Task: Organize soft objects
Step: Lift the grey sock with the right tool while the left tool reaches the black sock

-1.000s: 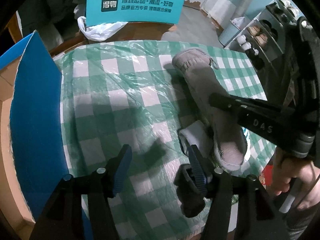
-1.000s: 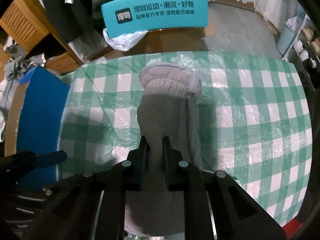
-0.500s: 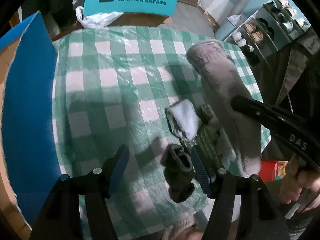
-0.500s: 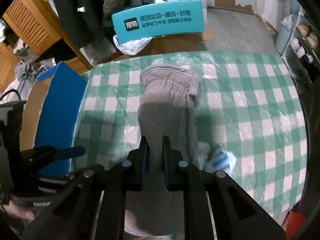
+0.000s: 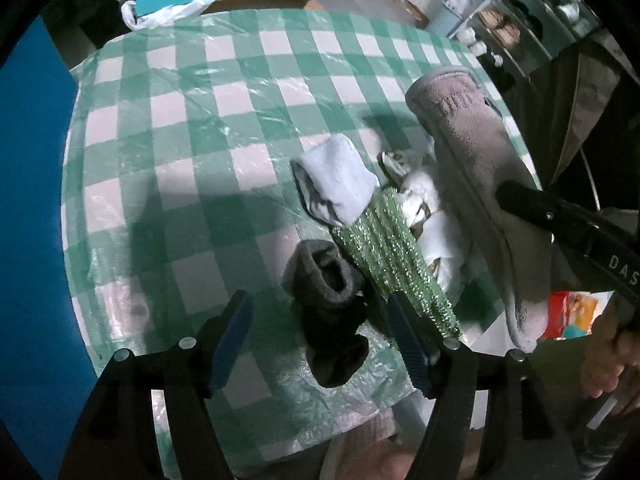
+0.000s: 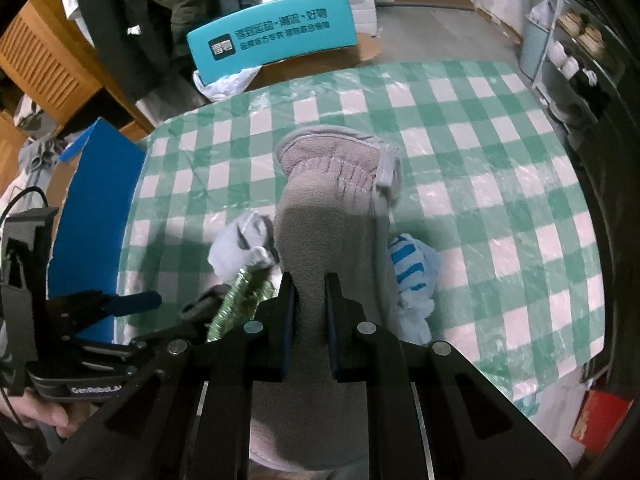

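Observation:
My right gripper (image 6: 310, 292) is shut on a long grey fleece glove (image 6: 332, 208) and holds it lifted above the table; the glove also shows in the left wrist view (image 5: 476, 168). My left gripper (image 5: 320, 320) is open, its jaws either side of a dark grey sock (image 5: 326, 300) lying on the table. A pale blue folded sock (image 5: 340, 178), a sparkly green cloth (image 5: 394, 252) and white cloths (image 5: 436, 220) lie in a pile beside it. A blue-striped white cloth (image 6: 412, 268) lies right of the glove.
The table has a green-and-white checked cloth (image 5: 192, 128) under clear plastic. A blue-lined cardboard box (image 5: 28, 208) stands at the left edge. A teal box (image 6: 276, 44) and a white plastic bag (image 6: 224, 82) sit beyond the far edge. Shelves (image 6: 576, 56) stand at right.
My right gripper has lifted the grey glove higher off the table, uncovering the pile beneath. My left gripper has pulled back and now frames the dark sock.

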Demonstrator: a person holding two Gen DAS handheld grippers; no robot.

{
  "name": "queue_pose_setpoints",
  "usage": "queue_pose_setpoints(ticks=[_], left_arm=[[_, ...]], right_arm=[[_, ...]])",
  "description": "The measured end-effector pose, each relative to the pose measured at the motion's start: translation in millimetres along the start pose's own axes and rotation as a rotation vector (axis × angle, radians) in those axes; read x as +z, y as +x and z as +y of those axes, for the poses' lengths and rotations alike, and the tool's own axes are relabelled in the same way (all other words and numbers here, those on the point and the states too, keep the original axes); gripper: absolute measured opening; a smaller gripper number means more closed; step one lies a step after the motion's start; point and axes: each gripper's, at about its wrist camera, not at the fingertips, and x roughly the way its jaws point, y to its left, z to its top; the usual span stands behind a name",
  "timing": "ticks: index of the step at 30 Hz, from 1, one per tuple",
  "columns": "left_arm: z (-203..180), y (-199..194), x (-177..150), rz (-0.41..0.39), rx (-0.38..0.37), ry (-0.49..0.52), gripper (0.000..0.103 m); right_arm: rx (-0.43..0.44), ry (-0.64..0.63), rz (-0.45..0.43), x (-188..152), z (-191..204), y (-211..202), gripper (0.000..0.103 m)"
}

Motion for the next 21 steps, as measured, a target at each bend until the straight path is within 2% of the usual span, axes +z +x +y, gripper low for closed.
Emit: queue_pose_setpoints(ticks=[10,12,14,16,21], left_arm=[[-8,26,5,0.024,0.051,0.032,0.071],[-9,31,6,0.029,0.057,0.048,0.062],[-10,35,5,0.043,0.056,0.060,0.047],[-9,39,4,0.056,0.051,0.067,0.038],[-13,34,3,0.021,0.077,0.107,0.037]], right_arm=[[0.011,0.037,0.010,-9,-20,9,0.011],[0.019,0.039,0.002,-9,-20,7,0.011],[0.027,0.042,-0.004,-8,-21,6,0.011],[0.031,0.045,-0.008,-8,-22,5,0.011],[0.039,0.043,-0.017,-6,-19,2,0.011]])
